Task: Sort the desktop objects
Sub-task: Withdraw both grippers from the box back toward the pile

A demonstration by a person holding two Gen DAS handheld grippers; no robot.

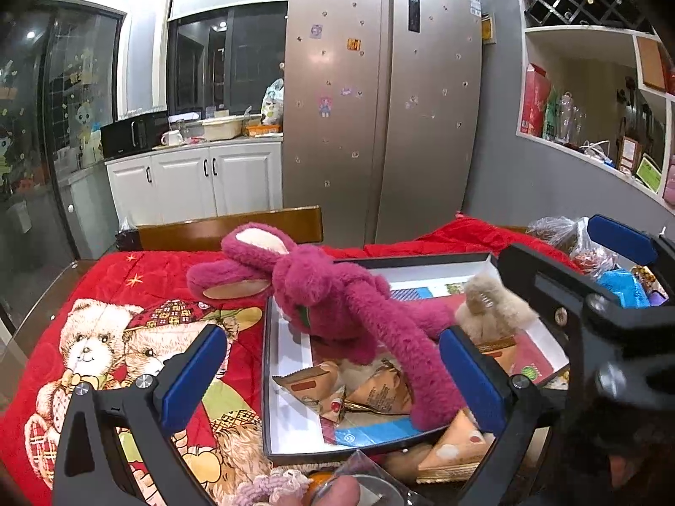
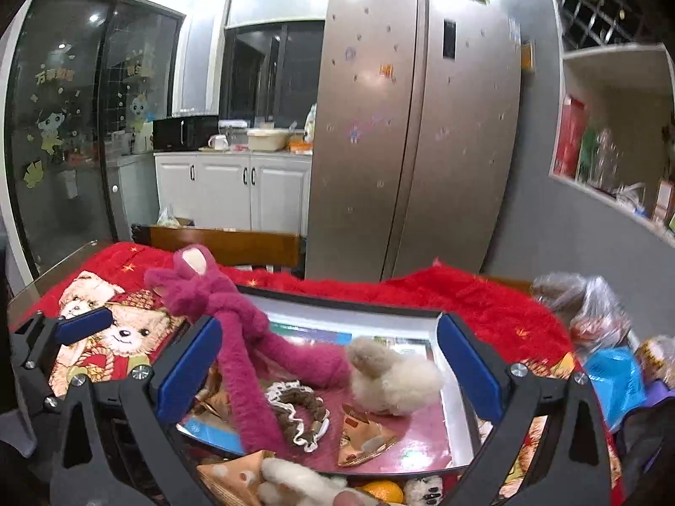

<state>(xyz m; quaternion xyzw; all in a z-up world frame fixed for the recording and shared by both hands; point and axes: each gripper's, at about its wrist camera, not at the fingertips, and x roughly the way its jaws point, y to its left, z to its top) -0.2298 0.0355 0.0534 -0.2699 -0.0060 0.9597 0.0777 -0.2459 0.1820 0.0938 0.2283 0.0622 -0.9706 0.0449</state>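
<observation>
A shallow box (image 1: 287, 413) with a dark rim lies on a red blanket. A long magenta plush rabbit (image 1: 337, 299) lies across it, head over the far left corner; it also shows in the right wrist view (image 2: 236, 316). A beige plush (image 2: 392, 375), a brown scrunchie (image 2: 299, 417) and triangular snack packets (image 2: 363, 434) lie inside the box (image 2: 457, 434). My left gripper (image 1: 337, 383) is open above the box's near left part, empty. My right gripper (image 2: 329, 371) is open above the box, empty.
A red teddy-bear blanket (image 1: 105, 337) covers the table. Plastic bags and a blue packet (image 1: 620, 286) sit at the right. An orange (image 2: 384, 491), a small plush and a packet lie near the front edge. A wooden chair back (image 1: 232, 227) stands behind the table.
</observation>
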